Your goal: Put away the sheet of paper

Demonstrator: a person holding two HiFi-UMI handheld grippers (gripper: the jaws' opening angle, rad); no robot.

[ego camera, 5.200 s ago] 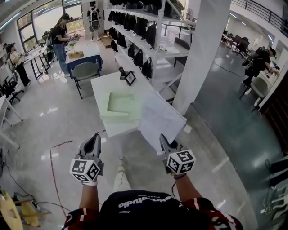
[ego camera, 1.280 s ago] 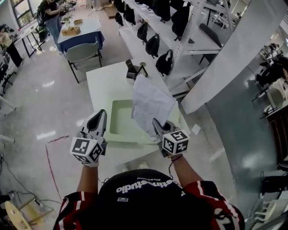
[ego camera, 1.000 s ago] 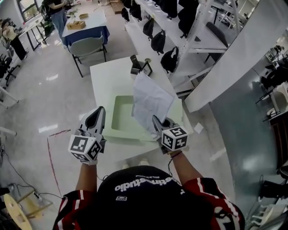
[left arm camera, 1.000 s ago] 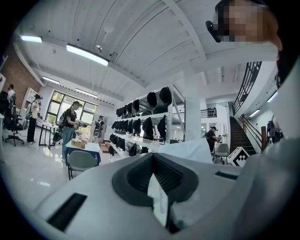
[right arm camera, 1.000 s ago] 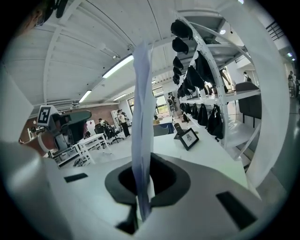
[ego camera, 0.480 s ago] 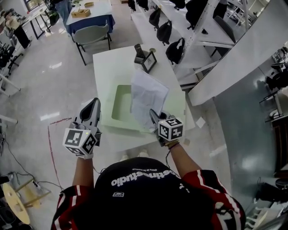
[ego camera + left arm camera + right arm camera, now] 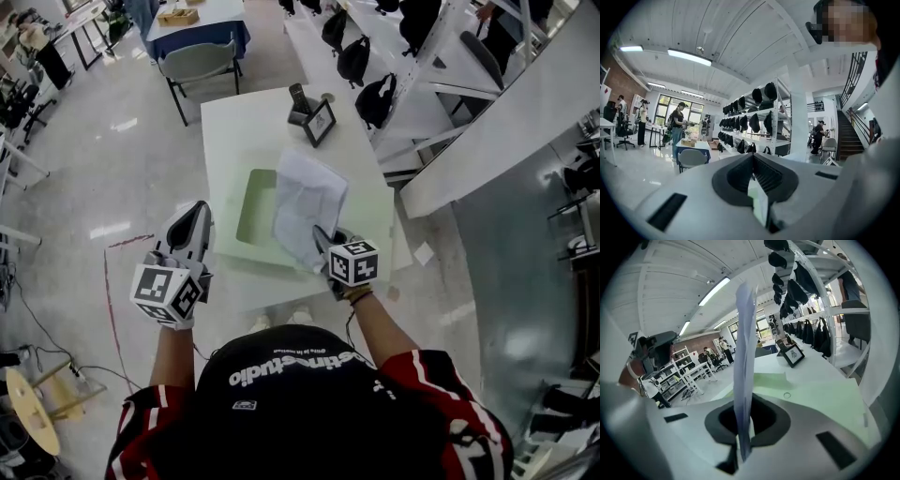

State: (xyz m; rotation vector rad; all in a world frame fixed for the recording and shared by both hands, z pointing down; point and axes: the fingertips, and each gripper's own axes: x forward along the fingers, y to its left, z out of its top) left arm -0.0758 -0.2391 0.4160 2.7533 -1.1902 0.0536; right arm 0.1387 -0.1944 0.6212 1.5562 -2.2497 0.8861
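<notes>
Right now my right gripper (image 7: 324,244) is clamped on the one sheet of paper (image 7: 306,199); its own view shows the sheet running edge-on straight down into the closed jaws. From the pinch the sheet stands up and leans away from me, creased and a little curled. It hangs over the right part of the single pale green tray (image 7: 255,199), and I cannot tell whether its far edge touches the tray. That tray takes up much of the near half of the white tabletop (image 7: 244,122).

My left gripper (image 7: 195,214) has its jaws together at the tips with nothing between them. It sits off the tabletop's near left corner, over the floor and apart from the tray.

Further out, at the far edge of the tabletop, I count two things close together: one black picture frame (image 7: 320,122), tilted, and one dark holder (image 7: 298,101) just behind it. Beyond the far edge stands one grey-green chair (image 7: 199,62) at a blue-draped table (image 7: 202,23). White racking with black bags (image 7: 355,59) runs along the right side.
</notes>
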